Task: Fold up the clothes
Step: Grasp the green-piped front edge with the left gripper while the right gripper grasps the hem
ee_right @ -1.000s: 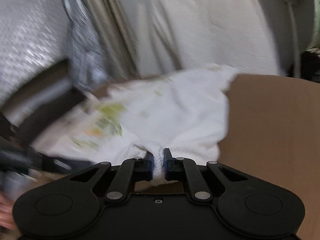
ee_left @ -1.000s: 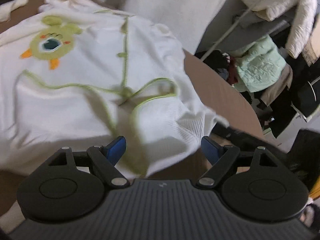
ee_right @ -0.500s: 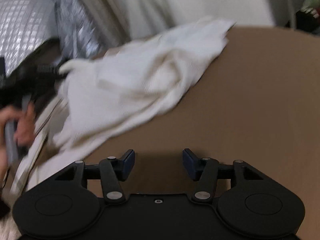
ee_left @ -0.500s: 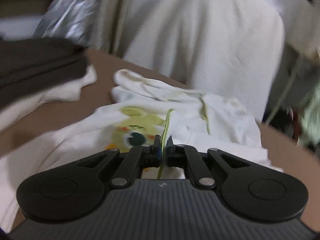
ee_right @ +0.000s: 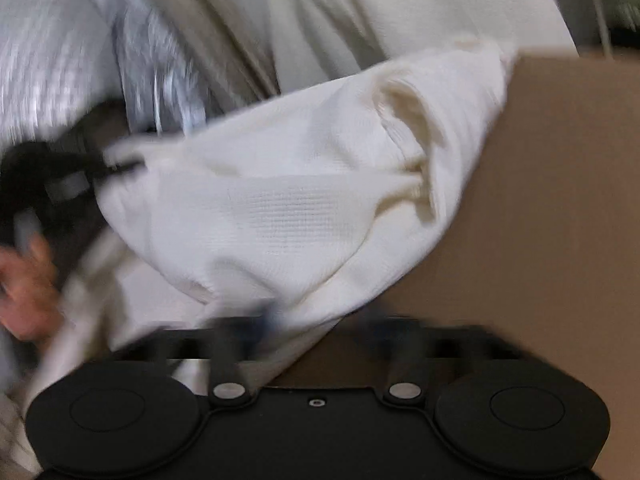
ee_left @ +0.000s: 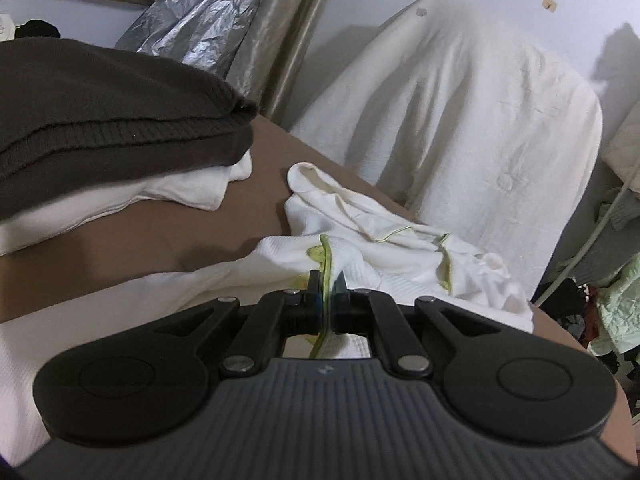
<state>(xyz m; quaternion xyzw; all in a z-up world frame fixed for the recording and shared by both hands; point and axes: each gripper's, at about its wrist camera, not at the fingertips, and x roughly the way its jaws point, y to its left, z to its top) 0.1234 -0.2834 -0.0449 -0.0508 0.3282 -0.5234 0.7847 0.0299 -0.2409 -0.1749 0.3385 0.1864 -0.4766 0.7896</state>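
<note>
A white waffle-knit garment (ee_left: 384, 236) with lime-green piping lies rumpled on the brown table (ee_left: 132, 240). My left gripper (ee_left: 328, 286) is shut on its green-edged hem, which runs down between the blue pads. In the right wrist view the same white garment (ee_right: 288, 208) is bunched into a mound on the table (ee_right: 552, 200). My right gripper (ee_right: 320, 320) stands open and motion-blurred at the mound's near edge, nothing held between its fingers. At that view's left edge a person's hand (ee_right: 24, 284) holds the other gripper's black body (ee_right: 44, 176).
A folded stack, dark brown knit (ee_left: 100, 120) over white cloth (ee_left: 132, 200), sits at the table's back left. A cream-draped shape (ee_left: 480, 120) stands behind the table. Silver foil sheeting (ee_left: 192, 20) hangs at the back. Piled clothes (ee_left: 616, 312) lie off to the right.
My left gripper closed on the green-trimmed hem and lifted it. My right gripper let go of the white fabric, opened, and has swung back toward the bunched garment.
</note>
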